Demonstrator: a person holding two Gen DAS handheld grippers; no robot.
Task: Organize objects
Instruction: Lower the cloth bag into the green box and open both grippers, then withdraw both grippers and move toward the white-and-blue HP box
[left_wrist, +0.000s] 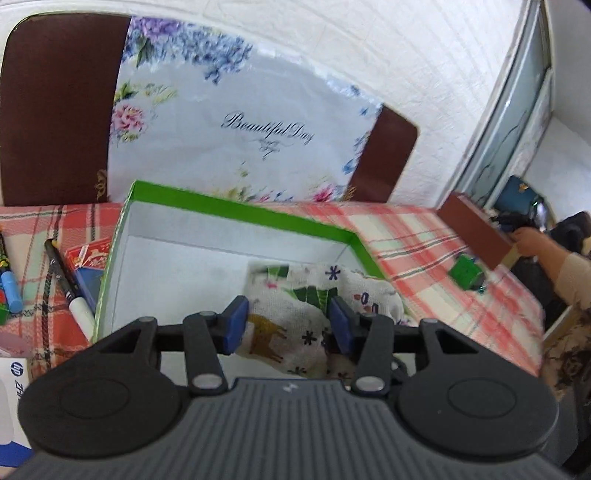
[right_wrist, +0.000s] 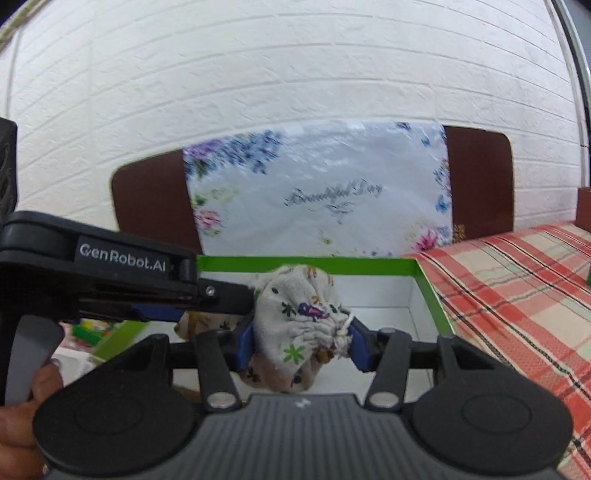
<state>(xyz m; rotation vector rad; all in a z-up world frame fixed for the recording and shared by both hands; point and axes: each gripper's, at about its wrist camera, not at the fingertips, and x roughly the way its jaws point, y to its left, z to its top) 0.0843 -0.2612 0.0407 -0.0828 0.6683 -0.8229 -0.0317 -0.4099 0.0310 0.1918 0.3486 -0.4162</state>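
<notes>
Both tongs are busy with one thing: your left gripper has its blue pads pressed against the sides of the soft white printed cloth bundle, and your right gripper is clenched on another part of that same cloth, the gathered, knotted end bunched between its jaws. Holding it from two sides likely keeps the floppy fabric from unrolling while you lower it, and it keeps the bundle compact enough to fit. From the left wrist view, the cloth hangs over the near right part of the shallow white cardboard box with the bright green rim; whether it already rests on the box floor you cannot tell, since the grippers hide its underside. Apart from the cloth, the visible box interior shows only bare white floor. Just left of the box, on the red and white plaid tablecloth, lie a black marker with a white cap and a blue and red card packet tucked against the box wall, probably waiting their turn. Farther right, well apart from the box, sits a small green cube. Beyond the table stands a brown chair back draped with a floral plastic sheet against the white brick wall.
</notes>
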